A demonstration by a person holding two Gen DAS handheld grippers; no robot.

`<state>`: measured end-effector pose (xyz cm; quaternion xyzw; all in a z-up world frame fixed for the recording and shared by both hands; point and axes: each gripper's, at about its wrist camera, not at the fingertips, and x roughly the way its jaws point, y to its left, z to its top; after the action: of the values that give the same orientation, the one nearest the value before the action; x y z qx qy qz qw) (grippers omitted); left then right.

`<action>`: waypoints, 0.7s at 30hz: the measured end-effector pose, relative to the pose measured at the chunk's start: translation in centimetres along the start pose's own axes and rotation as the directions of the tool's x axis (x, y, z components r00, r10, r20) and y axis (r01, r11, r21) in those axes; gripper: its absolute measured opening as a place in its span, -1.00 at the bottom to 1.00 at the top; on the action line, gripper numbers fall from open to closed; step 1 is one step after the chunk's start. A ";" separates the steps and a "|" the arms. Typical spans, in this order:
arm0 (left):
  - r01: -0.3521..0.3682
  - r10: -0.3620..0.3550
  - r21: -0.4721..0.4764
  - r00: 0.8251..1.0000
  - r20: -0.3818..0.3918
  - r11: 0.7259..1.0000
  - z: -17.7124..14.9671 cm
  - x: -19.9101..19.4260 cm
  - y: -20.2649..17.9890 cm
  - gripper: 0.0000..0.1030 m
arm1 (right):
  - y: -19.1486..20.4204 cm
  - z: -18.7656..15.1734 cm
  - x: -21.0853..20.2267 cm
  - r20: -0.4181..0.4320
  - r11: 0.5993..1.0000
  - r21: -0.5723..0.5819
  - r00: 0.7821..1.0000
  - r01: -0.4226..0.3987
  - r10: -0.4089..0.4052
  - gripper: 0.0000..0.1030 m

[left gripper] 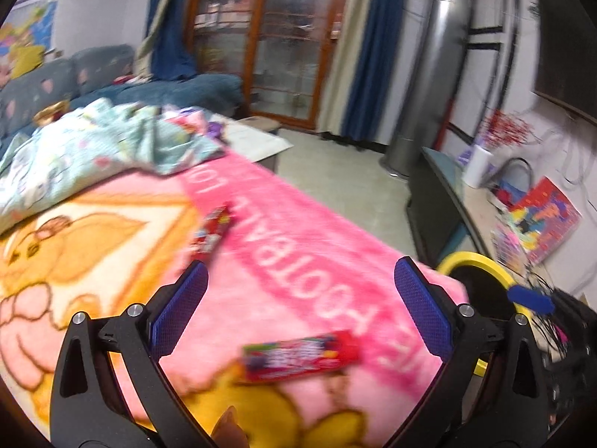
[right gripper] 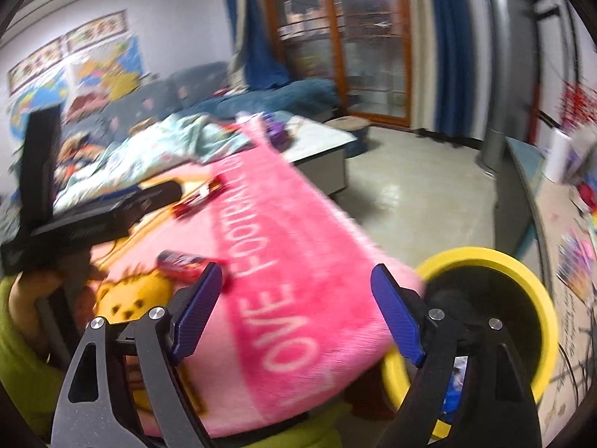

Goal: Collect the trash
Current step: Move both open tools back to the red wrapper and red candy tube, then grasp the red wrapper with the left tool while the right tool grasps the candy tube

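Note:
Two red candy wrappers lie on a pink cartoon blanket [left gripper: 317, 224]. The near wrapper [left gripper: 300, 354] rests flat between the wide-apart blue fingers of my left gripper [left gripper: 301, 272], which is open and does not touch it. The far wrapper [left gripper: 212, 233] lies just beyond the left fingertip. In the right wrist view my right gripper [right gripper: 296, 272] is open over the blanket's edge with nothing between its fingers. The near wrapper [right gripper: 183, 261] is by its left fingertip and the far wrapper [right gripper: 201, 194] is further back. A yellow-rimmed black bin [right gripper: 485, 255] stands just right of it.
A crumpled pale quilt [left gripper: 93, 149] covers the blanket's far left, with a blue sofa [left gripper: 179, 89] behind. A hand in a green sleeve [right gripper: 22, 366] holds the left gripper's black body [right gripper: 93, 220]. A low cabinet [left gripper: 444, 194] with a paper roll and books runs along the right; tiled floor [left gripper: 343, 183] lies between.

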<state>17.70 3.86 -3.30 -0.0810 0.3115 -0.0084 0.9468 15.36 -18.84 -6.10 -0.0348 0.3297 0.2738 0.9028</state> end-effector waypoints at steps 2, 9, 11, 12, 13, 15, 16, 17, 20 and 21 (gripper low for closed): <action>-0.024 0.023 -0.036 1.000 -0.014 0.999 0.3 0.5 2.0 0.78 | 1.4 0.2 1.2 -0.029 0.999 -0.043 0.999 -0.027 0.025 0.54; -0.065 0.053 -0.120 0.994 -0.099 0.991 0.6 3.2 7.6 0.78 | 6.3 1.1 6.8 -0.118 0.966 -0.232 0.989 -0.112 0.086 0.54; -0.074 0.058 -0.128 0.991 -0.121 0.989 0.7 4.0 8.9 0.78 | 7.4 1.2 8.3 -0.143 0.950 -0.287 0.986 -0.126 0.087 0.54; -0.074 0.056 -0.133 0.990 -0.131 0.988 0.7 4.4 9.5 0.78 | 8.2 1.2 9.2 -0.158 0.936 -0.325 0.983 -0.138 0.090 0.54; -0.074 0.054 -0.139 0.989 -0.140 0.988 0.7 4.8 10.0 0.78 | 8.8 1.1 10.0 -0.169 0.921 -0.362 0.982 -0.144 0.087 0.54; -0.057 0.032 -0.161 0.988 -0.154 0.985 0.7 5.4 10.9 0.74 | 9.4 1.0 11.2 -0.181 0.904 -0.404 0.981 -0.140 0.071 0.54; -0.047 0.020 -0.164 0.987 -0.158 0.985 0.7 5.8 11.1 0.69 | 9.6 1.0 11.8 -0.194 0.899 -0.412 0.978 -0.148 0.072 0.54; -0.039 0.011 -0.164 0.986 -0.165 0.986 0.6 6.2 11.2 0.64 | 9.7 0.9 12.3 -0.203 0.896 -0.416 0.976 -0.154 0.074 0.52; -0.022 -0.009 -0.163 0.983 -0.185 0.986 0.6 7.4 11.2 0.53 | 9.9 0.9 13.7 -0.235 0.897 -0.400 0.967 -0.188 0.098 0.44; -0.017 -0.015 -0.161 0.981 -0.192 0.987 0.6 7.9 11.1 0.49 | 9.8 0.8 13.9 -0.245 0.898 -0.394 0.964 -0.197 0.104 0.31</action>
<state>24.05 14.39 -9.19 -0.1563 0.4013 0.0098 0.9025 19.54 -3.74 -12.84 -0.2297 0.3626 0.4015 0.8090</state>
